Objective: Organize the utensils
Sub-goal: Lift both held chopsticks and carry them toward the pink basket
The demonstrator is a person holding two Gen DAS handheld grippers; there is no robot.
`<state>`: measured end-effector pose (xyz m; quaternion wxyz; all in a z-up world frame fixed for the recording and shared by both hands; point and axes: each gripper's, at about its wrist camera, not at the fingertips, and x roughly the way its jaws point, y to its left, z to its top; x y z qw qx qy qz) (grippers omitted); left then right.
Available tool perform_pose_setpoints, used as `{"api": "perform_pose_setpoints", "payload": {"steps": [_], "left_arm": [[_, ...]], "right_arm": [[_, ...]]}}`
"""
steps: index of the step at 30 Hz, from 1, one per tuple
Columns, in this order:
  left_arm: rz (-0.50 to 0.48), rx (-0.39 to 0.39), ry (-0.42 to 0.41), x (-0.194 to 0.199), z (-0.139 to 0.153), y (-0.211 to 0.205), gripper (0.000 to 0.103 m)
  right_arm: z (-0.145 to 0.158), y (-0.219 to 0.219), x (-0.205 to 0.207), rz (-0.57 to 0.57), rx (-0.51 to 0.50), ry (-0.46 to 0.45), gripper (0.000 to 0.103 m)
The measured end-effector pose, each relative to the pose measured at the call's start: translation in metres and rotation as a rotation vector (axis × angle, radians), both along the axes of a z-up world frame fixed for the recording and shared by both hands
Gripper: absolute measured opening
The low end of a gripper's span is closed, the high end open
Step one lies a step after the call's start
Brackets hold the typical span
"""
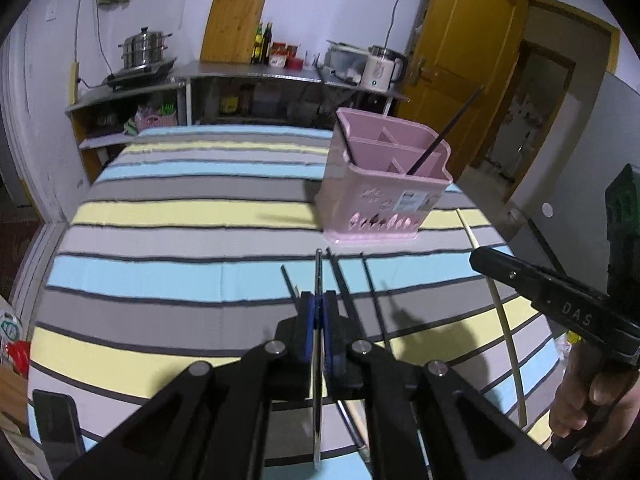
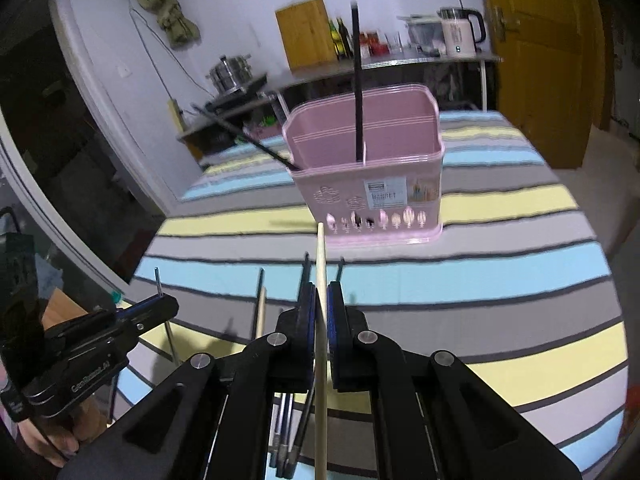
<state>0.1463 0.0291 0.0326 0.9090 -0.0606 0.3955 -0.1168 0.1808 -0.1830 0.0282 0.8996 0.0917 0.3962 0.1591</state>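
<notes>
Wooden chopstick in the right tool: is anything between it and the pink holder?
Nothing visible blocks it. The wooden chopstick in the right tool points at the pink holder across bare striped cloth. Two black chopsticks already stand inside.

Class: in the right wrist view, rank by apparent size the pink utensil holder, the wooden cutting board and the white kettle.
1. pink utensil holder, largest by far, though also nearest the camera.
2. wooden cutting board.
3. white kettle, smallest.
Board and kettle stand far back, so their true sizes stay unsure.
</notes>
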Motion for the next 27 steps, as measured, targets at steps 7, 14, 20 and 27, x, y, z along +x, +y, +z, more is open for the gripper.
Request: {"api": "perform_pose_setpoints", "payload": {"steps": [7,14,20,27], "left_arm": [[-0.017,-0.004,-0.05,-0.01,0.024,-0.004,0.005],[-0.03,0.0,-0.06,-0.018,0.03,-0.011,0.005],[-0.028,-0.003,-0.06,-0.022,0.032,-0.01,0.005],[-0.018,-0.004,-0.034,-0.02,0.028,-0.005,0.005]], "right_arm": [[0.031,-0.006,-0.019,0.005,0.031,-0.082,0.005],[0.029,-0.012,-0.022,0.009,0.042,-0.064,0.005],[0.009,-0.015,-0.02,-0.001,0.043,-0.004,0.005],[-0.063,-0.013,0.009,-0.036,0.027,0.233,0.005]]}}
